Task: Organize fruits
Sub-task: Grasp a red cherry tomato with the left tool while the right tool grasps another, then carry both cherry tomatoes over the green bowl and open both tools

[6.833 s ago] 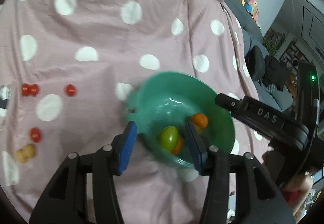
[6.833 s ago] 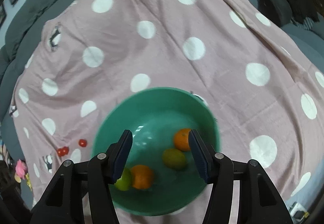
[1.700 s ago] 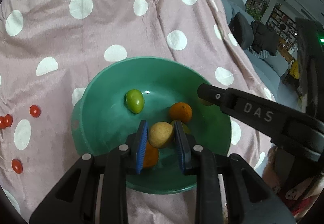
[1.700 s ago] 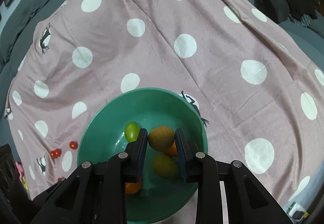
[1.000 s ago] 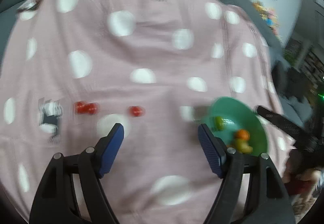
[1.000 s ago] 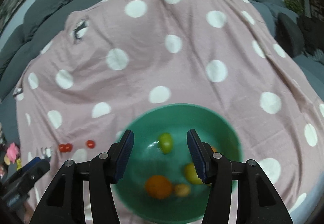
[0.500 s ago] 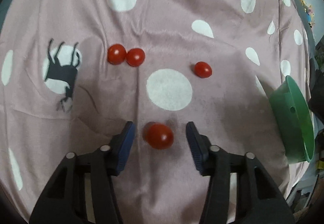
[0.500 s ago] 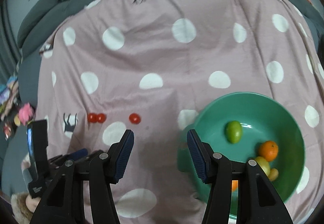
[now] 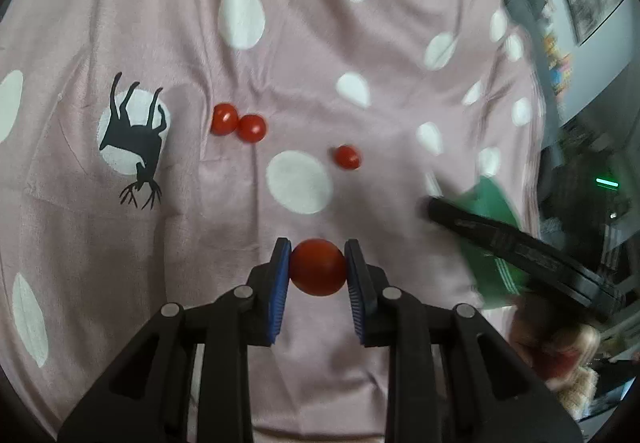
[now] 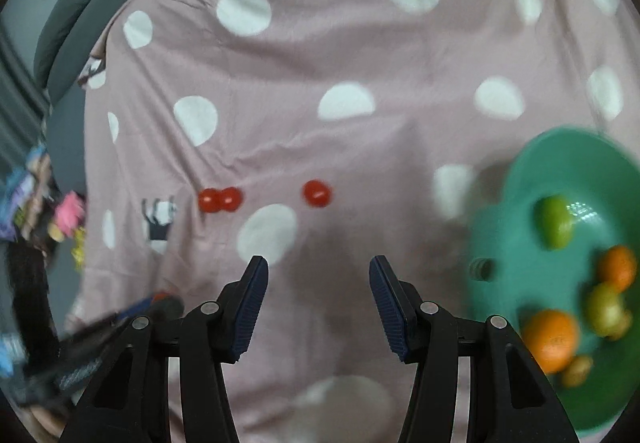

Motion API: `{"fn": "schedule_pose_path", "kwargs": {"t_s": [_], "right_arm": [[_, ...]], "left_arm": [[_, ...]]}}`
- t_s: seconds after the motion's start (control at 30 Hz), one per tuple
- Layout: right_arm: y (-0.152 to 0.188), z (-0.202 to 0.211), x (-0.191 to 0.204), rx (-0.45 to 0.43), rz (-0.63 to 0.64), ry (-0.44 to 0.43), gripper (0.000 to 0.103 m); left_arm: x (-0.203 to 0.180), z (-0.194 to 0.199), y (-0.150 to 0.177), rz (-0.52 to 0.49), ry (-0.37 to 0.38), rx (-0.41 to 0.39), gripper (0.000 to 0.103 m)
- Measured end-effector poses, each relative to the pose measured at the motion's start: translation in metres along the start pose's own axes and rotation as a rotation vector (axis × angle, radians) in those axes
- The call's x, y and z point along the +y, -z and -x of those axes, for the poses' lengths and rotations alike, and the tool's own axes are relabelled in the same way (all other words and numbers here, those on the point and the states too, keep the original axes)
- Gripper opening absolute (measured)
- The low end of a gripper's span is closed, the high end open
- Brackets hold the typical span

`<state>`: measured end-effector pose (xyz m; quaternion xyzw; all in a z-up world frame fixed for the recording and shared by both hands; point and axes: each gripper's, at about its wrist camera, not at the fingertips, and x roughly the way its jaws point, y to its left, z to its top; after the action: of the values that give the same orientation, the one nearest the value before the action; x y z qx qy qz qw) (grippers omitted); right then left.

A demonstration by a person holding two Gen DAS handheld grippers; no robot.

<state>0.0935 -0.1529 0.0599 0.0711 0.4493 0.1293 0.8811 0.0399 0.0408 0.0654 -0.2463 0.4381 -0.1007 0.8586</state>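
My left gripper [image 9: 318,267] is shut on a red cherry tomato [image 9: 318,267] and holds it just above the pink dotted cloth [image 9: 360,23]. Three more cherry tomatoes lie beyond it: a touching pair [image 9: 238,124] and a single one [image 9: 347,157]. The green bowl [image 9: 494,235] is at the right, partly behind the other gripper. In the right wrist view my right gripper [image 10: 318,297] is open and empty over the cloth. The pair [image 10: 220,199] and the single tomato [image 10: 317,193] lie ahead of it. The green bowl [image 10: 520,183] at the right holds a green fruit [image 10: 554,221], oranges [image 10: 551,339] and yellowish fruits.
The cloth covers a grey sofa [image 10: 80,15]. A black deer print [image 9: 134,139] is left of the tomato pair. Toys [image 10: 60,219] lie past the cloth's left edge. Room furniture shows at the far right [image 9: 592,183].
My left gripper has closed on the near cherry tomato and lifted it slightly. My right gripper has swung left, so the bowl sits at the right edge of its view.
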Motion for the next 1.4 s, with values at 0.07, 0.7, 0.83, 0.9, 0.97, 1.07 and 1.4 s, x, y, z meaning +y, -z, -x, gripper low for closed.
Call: {"fn": "schedule_pose_path", "kwargs": {"t_s": [0.07, 0.7, 0.83, 0.9, 0.97, 1.07, 1.4], "right_arm": [[-0.005, -0.015, 0.004, 0.028, -0.020, 0.023, 0.055], [-0.051, -0.113, 0.026, 0.077, -0.011, 0.259, 0.028], [-0.035, -0.098, 0.027, 0.073, -0.010, 0.257, 0.028], [-0.021, -0.077, 0.024, 0.044, -0.030, 0.246, 0.028], [-0.006, -0.057, 0.028, 0.022, -0.020, 0.222, 0.028], [0.025, -0.026, 0.034, -0.008, 0.005, 0.176, 0.028], [0.067, 0.007, 0.036, -0.042, 0.006, 0.111, 0.028]], "left_arm": [[0.004, 0.013, -0.003, 0.008, 0.022, -0.020, 0.027], [0.018, 0.029, -0.009, 0.017, -0.049, -0.064, 0.027], [0.015, 0.031, -0.008, -0.005, -0.052, -0.076, 0.027], [0.013, 0.032, -0.007, -0.021, -0.069, -0.087, 0.027], [0.012, 0.032, -0.005, -0.022, -0.078, -0.087, 0.027], [0.010, 0.032, -0.002, -0.028, -0.087, -0.088, 0.027], [-0.002, 0.022, 0.012, -0.124, -0.172, -0.079, 0.027]]}}
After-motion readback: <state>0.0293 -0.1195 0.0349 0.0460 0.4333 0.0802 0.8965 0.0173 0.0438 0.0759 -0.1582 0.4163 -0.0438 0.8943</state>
